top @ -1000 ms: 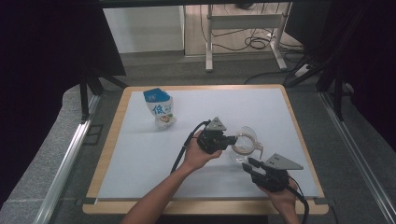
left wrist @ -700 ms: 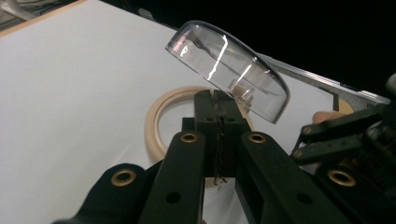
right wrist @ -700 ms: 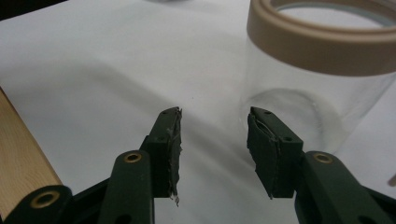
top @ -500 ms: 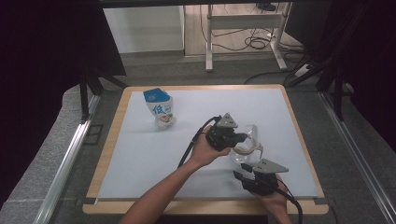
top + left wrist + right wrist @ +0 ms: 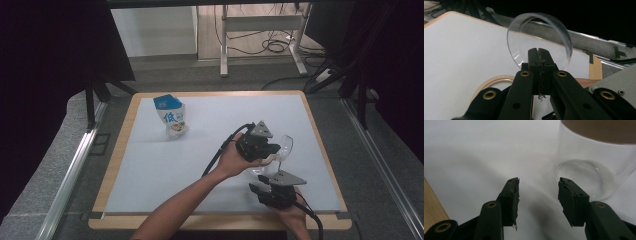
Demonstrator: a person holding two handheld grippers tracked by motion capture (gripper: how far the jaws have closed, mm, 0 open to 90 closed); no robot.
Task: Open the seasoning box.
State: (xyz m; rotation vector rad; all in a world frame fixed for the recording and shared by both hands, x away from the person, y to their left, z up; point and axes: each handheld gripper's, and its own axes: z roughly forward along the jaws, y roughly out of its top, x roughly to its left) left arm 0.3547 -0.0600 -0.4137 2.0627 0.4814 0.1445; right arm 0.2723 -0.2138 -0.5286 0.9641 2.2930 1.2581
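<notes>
While the left gripper [image 5: 264, 147] pinches the clear domed plastic lid [image 5: 284, 148] above the white table mat [image 5: 150, 160], the high view puts the right gripper [image 5: 272, 192] low at the near edge, a blue-and-white snack pouch [image 5: 171, 116] standing well apart.

Left gripper view: 2 jaws tight together on the lid's [image 5: 539, 42] rim, the tan-rimmed jar mouth [image 5: 499, 81] below. That thin edge grip could slip and drop it!

Right gripper view: jaws have just been opening, nothing between them, the clear glass jar [image 5: 594, 167] just beside. A careless nudge could tip it. The jar's top is cut off, and its contents are hard to read.
</notes>
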